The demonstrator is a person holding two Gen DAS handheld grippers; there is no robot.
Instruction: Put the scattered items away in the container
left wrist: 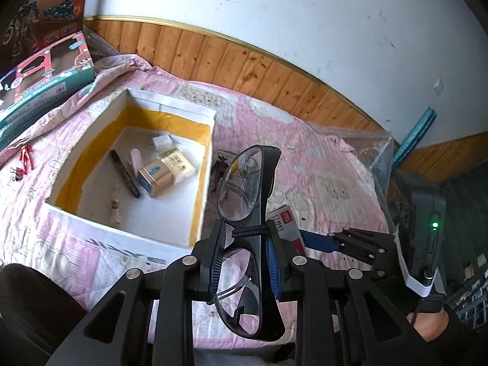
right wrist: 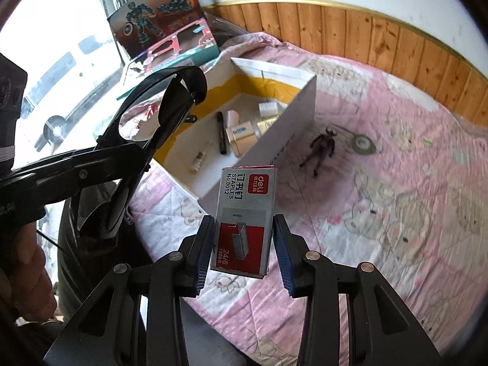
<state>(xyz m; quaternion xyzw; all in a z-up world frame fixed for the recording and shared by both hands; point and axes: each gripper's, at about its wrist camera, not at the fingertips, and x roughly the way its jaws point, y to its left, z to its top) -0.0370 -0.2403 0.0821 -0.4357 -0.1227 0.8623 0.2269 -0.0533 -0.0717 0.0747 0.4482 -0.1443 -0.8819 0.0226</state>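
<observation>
My left gripper [left wrist: 245, 239] is shut on a pair of black-framed glasses [left wrist: 267, 180], which stand upright between its fingers, just right of the container. The container is a white cardboard box [left wrist: 134, 239] with yellow tape inside. It holds a black marker [left wrist: 125, 169], a pink eraser [left wrist: 135, 158], a gold and blue carton [left wrist: 155, 180] and small white boxes. My right gripper [right wrist: 244, 228] is shut on a grey and red staples box [right wrist: 247, 207], held in the air near the white box's [right wrist: 274, 143] front corner. The glasses [right wrist: 189, 76] show at the left.
A pink quilt [right wrist: 396, 183] covers the bed. On it lie a dark toy figure [right wrist: 320, 149] and a tape roll [right wrist: 363, 143] right of the box, with red clips [left wrist: 26, 154] and a black binder clip [left wrist: 18, 172] to its left. Toy cartons [left wrist: 45, 76] are stacked by the wooden wall panel.
</observation>
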